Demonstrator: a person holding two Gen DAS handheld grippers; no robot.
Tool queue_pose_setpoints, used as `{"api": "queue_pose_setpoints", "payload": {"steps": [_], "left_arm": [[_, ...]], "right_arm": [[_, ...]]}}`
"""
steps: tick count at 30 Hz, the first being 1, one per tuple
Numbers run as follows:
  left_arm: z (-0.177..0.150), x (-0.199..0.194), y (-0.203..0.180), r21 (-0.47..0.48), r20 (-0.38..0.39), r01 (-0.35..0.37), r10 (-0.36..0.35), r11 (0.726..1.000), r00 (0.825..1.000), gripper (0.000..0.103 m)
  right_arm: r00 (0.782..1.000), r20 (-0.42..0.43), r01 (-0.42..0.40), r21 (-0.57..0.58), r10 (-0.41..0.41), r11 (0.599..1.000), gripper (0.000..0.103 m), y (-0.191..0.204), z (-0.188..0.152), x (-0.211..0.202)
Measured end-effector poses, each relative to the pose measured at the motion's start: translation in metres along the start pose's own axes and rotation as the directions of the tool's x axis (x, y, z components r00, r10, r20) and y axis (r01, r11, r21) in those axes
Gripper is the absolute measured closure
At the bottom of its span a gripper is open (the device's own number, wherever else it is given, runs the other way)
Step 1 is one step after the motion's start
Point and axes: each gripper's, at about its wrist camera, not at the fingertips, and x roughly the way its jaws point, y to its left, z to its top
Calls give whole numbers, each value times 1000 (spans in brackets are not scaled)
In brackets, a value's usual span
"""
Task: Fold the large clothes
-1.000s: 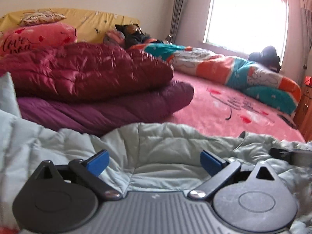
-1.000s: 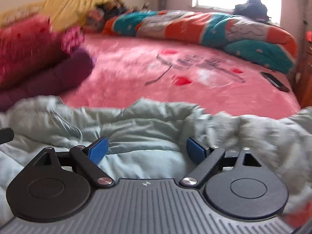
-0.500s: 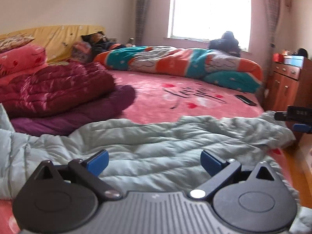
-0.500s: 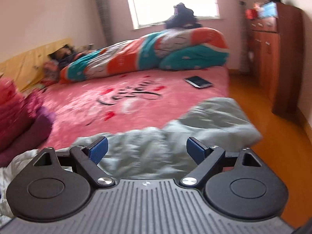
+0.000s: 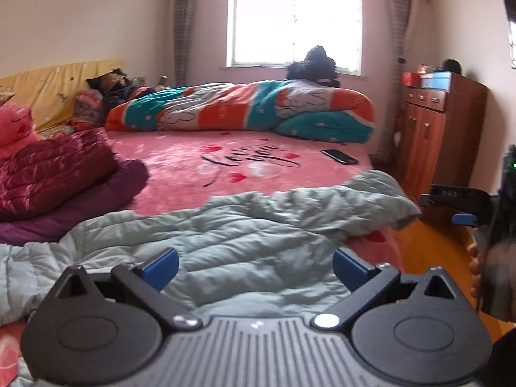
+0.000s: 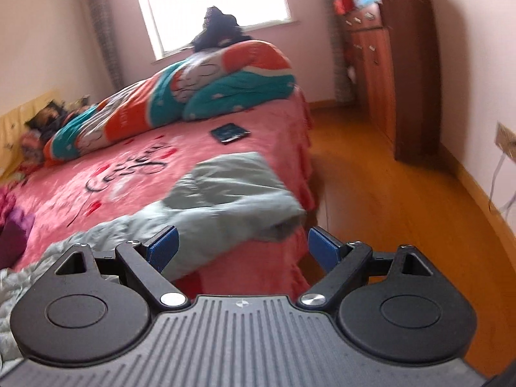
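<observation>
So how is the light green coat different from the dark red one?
The light green puffer coat is spread out, rumpled, its end reaching the pink bed's edge; the dark red puffer coat is folded into a bundle. The green one lies on the bedspread; the red one sits atop a purple garment. Both are quilted.

Quilted matt cloth coat (image 5: 245, 238), plush pink bedspread (image 5: 200, 148), glossy maroon jacket (image 5: 54, 164), polished wood floor (image 6: 403, 200)
</observation>
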Motion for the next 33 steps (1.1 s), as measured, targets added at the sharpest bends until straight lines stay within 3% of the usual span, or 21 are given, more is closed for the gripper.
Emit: {"api": "queue_pose_setpoints", "payload": {"steps": [12, 15, 18, 20, 22, 26, 28, 30, 33], "left_arm": [[-16, 15, -64, 93, -67, 54, -48, 994, 997, 2], [-19, 20, -73, 115, -78, 60, -51, 992, 996, 1], [-21, 26, -80, 127, -89, 65, -53, 990, 995, 1], [-22, 32, -84, 128, -101, 69, -57, 989, 993, 1], [-22, 35, -86, 131, -108, 72, -58, 989, 992, 1], [-23, 42, -91, 147, -119, 76, -59, 986, 991, 1], [-23, 45, -93, 161, -117, 73, -55, 984, 992, 1], [-22, 48, -93, 166, -120, 71, -52, 983, 991, 1], [-22, 54, -92, 159, -126, 70, -51, 985, 991, 1]], "right_arm": [[999, -37, 18, 225, -10, 974, 0, -65, -5, 13], [998, -48, -12, 283, 27, 959, 0, -77, -8, 20], [991, -41, -99, 384, 124, 918, 0, -89, -11, 29], [975, -29, -179, 477, 219, 861, 0, -97, -14, 38], [955, 2, -243, 579, 297, 778, 0, -105, -19, 49], [924, 83, -311, 731, 372, 608, 0, -119, -31, 70], [898, 148, -355, 800, 413, 485, 0, -128, -38, 84], [876, 199, -383, 839, 439, 386, 4, -133, -42, 99], [847, 246, -409, 868, 471, 281, 8, -140, -47, 114]]}}
